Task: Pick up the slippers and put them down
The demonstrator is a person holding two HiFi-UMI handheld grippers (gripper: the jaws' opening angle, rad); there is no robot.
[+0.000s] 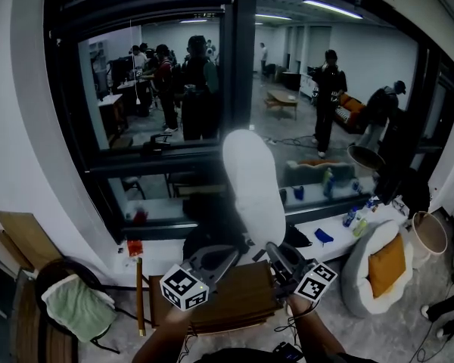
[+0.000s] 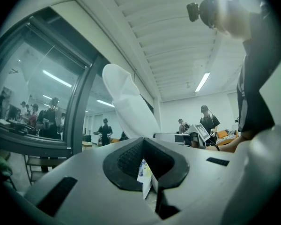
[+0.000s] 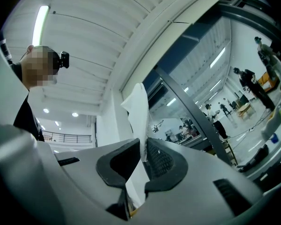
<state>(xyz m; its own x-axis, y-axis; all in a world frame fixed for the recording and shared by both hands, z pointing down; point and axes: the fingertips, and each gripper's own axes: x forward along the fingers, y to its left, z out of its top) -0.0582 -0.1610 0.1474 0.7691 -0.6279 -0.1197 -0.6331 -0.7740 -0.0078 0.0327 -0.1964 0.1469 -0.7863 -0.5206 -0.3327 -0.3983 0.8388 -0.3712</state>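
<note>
My left tongs (image 2: 144, 145) are clamped on the bottom edge of the white slipper (image 2: 129, 104). Their own view shows the dark pads pressed together with a small printed tag (image 2: 145, 176) pinched between them, and no other view catches that tag. My right tongs (image 3: 144, 146) are likewise closed on the slipper (image 3: 139, 118), which from that side is edge-on, a thin white sheet rising between the pads. The left gripper view shows it broad and flat, leaning up and to the left.

Only the head view takes in both at once: left tongs (image 1: 228, 254) and right tongs (image 1: 276, 249) sit side by side under the slipper (image 1: 253, 184), which stands upright in front of the big dark-framed window (image 1: 242, 89) and covers part of its lower rail. The glass shows people standing about.

Below the window, right under my tongs, is a brown wooden table (image 1: 238, 297). Below the window's left corner stands a chair with a pale green cloth (image 1: 76, 308) draped on it. Below its right corner sits a round white seat with an orange cushion (image 1: 386, 265). The left gripper view alone also shows the marker cube (image 2: 201, 131) of my right tongs, off to the window's right.
</note>
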